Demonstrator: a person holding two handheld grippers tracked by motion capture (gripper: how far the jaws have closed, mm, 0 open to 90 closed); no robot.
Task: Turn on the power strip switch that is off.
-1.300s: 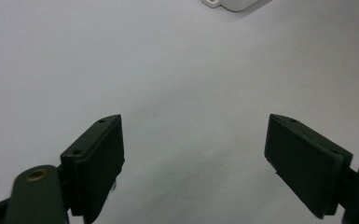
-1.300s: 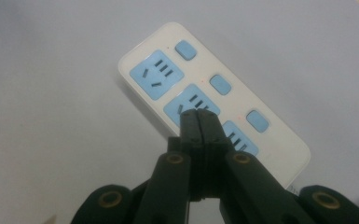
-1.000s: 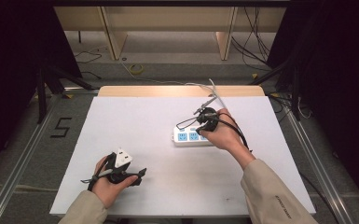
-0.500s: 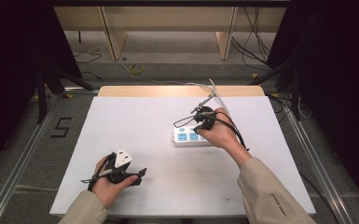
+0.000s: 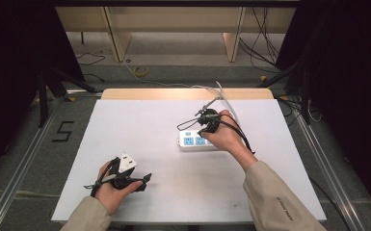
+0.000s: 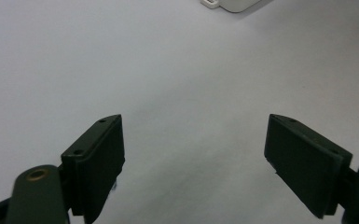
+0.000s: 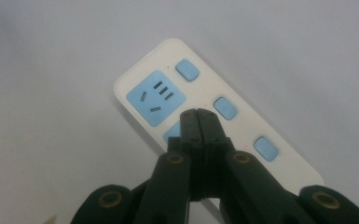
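1. You hold the right gripper over the power strip, its jaws pressed together with nothing between them, tips just above the strip between the first socket and the row of switches. This looks like the step of pressing a switch with the closed tips.
2. The strip lies flat right of the bench's centre, its cord running off the far edge. In the high view your right hand covers its right end.
3. The next move calls for a small shift onto one blue switch, then a short, straight push down. Keep the jaws together so the tips act as one finger; the strip is light and may slide.
4. Your left gripper rests near the bench's front left, well apart from the strip, jaws wide and empty.
5. The bench is white and bare, with a wooden strip along its far edge. Around it: grey floor, metal rails, loose cables, a "5" marked on the floor at left, dark curtains on both sides.
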